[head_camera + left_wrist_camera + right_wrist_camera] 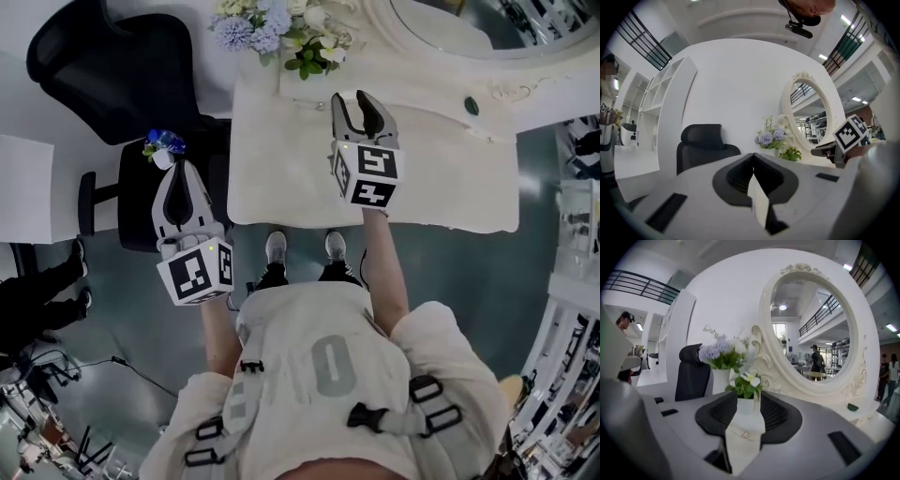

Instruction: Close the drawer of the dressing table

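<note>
Drawer (752,432) and its small knob (745,434) are seen low in the centre of the right gripper view, framed by the gap between that gripper's jaws. The front appears to lie flush with the base under the mirror (813,329). In the head view the knob is found at upper centre, on the straight front line of that base, at the back of the white table (450,187).

The right gripper (361,112) is held above the table at upper centre of the head view. Its jaws are parted, nothing is gripped between them, and it is kept apart from the drawer.

The left gripper (178,173) is held at centre left, off the table's left edge and over the black chair (112,66). Its jaws are brought together at the tips and nothing is held.

Flowers (272,28) are placed at the top of the frame, left of the mirror.
</note>
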The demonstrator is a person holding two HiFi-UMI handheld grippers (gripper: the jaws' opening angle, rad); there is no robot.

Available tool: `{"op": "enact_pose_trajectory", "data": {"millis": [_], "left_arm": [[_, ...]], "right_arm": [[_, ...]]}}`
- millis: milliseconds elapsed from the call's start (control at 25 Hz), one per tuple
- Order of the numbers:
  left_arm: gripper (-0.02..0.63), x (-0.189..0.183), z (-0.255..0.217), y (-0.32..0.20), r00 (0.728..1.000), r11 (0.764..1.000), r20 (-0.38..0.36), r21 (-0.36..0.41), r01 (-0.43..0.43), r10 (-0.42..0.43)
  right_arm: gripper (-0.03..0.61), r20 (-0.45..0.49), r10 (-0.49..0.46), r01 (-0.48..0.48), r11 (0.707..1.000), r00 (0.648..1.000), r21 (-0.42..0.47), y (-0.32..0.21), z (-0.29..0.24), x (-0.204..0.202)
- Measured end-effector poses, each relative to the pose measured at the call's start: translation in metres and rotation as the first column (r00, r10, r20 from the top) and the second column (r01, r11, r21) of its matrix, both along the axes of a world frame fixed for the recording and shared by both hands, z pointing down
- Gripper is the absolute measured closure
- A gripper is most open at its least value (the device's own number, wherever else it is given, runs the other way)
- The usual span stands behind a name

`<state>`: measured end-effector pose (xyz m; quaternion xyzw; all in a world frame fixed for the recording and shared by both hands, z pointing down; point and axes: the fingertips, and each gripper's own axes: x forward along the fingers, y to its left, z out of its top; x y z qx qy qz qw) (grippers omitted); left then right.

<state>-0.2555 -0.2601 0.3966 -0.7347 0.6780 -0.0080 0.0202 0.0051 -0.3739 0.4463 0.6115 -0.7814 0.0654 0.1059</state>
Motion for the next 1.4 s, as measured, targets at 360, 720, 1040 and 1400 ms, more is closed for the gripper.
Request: {"op": "enact_pose_trajectory", "data": {"millis": [360,720,1040,1400], "left_arm": [[0.594,0.065,-0.052,0.009,0.998,0.992,0.008,0.106,-0.062,0.061],[0.594,0.131,-0.067,0.009,0.987,0.979,0.027,0.127,-0.161,0.159],[0.594,0.153,-0.07,0.009,0.983,0.972,0.016,0.141,-0.186,0.186],[0.594,0.158,-0.074,0.004,0.983,0.973,0.019,0.141,-0.184,0.183]], "right_arm": [[0.477,0.036,-0.047,0.039,0.981,0.998,0.191,0.069,-0.09,0.037],[0.569,0.027,-0.019,0.012,0.97,0.999,0.245,0.102,-0.1,0.074],[0.57,0.063,-0.002,-0.012,0.973,0.998,0.231,0.116,-0.088,0.099],[0.569,0.071,0.005,-0.02,0.975,0.997,0.22,0.114,-0.085,0.107]]}}
